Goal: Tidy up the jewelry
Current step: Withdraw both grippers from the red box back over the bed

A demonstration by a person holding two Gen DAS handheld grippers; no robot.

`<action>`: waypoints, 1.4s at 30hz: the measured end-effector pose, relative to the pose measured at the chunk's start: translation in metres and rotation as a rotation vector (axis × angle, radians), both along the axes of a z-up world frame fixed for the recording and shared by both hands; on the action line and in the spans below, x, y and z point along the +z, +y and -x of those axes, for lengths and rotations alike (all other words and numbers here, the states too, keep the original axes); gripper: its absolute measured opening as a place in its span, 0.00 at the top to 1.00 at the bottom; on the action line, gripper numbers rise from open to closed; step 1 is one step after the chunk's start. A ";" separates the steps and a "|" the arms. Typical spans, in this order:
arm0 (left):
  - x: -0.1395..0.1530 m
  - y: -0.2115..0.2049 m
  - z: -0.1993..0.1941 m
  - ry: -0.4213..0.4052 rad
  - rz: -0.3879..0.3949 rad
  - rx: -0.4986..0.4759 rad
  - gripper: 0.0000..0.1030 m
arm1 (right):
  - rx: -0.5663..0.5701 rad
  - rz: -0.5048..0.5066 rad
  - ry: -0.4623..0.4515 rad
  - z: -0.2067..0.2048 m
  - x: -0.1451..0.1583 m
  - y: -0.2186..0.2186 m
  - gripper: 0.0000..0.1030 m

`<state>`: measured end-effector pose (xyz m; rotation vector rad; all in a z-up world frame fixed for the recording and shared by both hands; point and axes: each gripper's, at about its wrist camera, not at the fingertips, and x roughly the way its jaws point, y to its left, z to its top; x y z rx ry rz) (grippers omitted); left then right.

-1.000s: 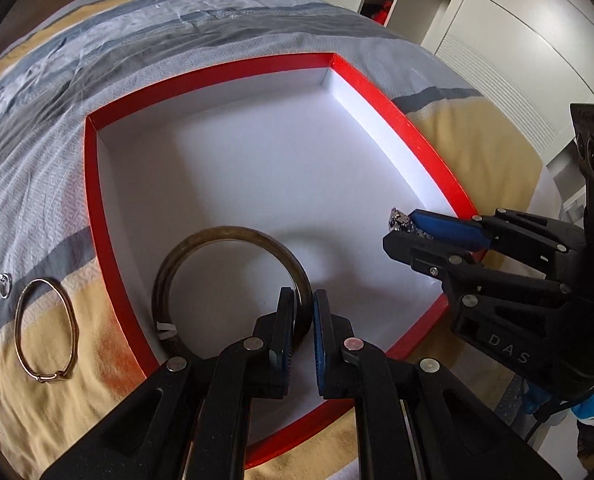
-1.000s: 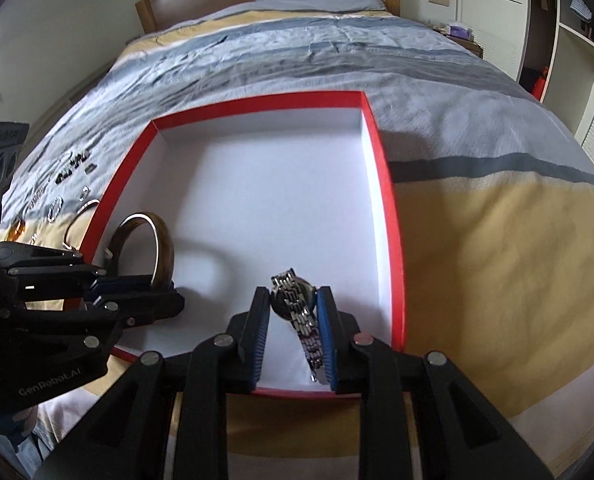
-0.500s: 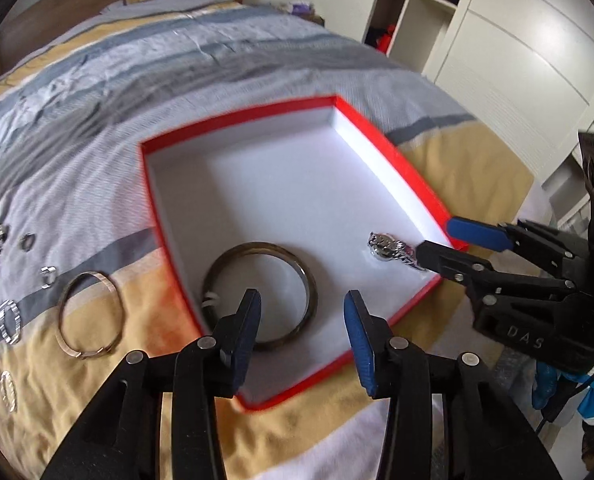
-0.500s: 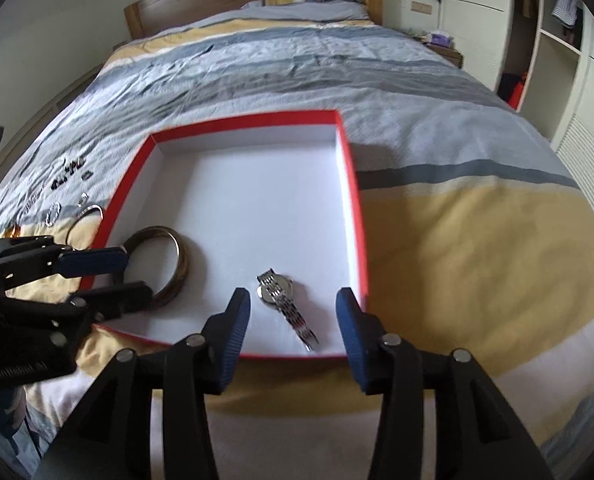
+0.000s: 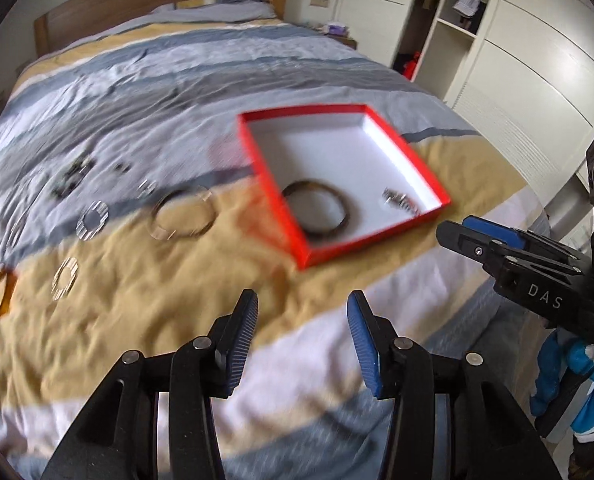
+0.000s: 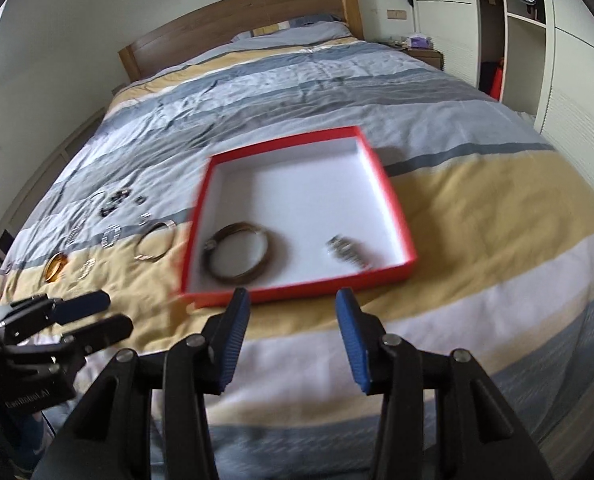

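A red box (image 5: pixel 409 148) (image 6: pixel 395 196) with a white inside lies on the bed. In it lie a dark bangle (image 5: pixel 316 213) (image 6: pixel 239 255) and a silver watch (image 5: pixel 400 200) (image 6: pixel 347 253). Left of the box, loose jewelry lies on the cover: a thin gold-toned bangle (image 5: pixel 182 217) (image 6: pixel 156 242), an amber ring (image 5: pixel 0 295) (image 6: pixel 55 266) and several small silver pieces (image 5: pixel 92 220) (image 6: pixel 111 236). My left gripper (image 5: pixel 301 342) is open and empty above the near edge of the bed. My right gripper (image 6: pixel 293 340) is open and empty in front of the box.
The striped bed cover (image 6: pixel 477 208) fills the view, with a wooden headboard (image 6: pixel 233 28) at the far end. White wardrobes and open shelves (image 5: pixel 537 64) stand to the right of the bed.
Both grippers opened, leaving the dark bangle and the watch in the box, then pulled back and up away from the box. The whole bed has come into view.
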<state>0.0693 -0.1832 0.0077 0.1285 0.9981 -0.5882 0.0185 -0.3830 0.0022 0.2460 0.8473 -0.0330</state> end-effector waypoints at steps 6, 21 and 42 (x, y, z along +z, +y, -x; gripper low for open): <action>-0.005 0.060 0.025 -0.014 -0.013 0.130 0.44 | 0.049 -0.007 -0.007 0.018 -0.009 0.051 0.58; -0.014 0.152 0.057 -0.032 0.010 0.334 0.39 | 0.098 0.024 0.001 0.044 -0.006 0.100 0.58; -0.029 0.204 0.050 0.004 0.042 0.426 0.51 | 0.261 0.049 -0.005 0.037 -0.004 0.141 0.58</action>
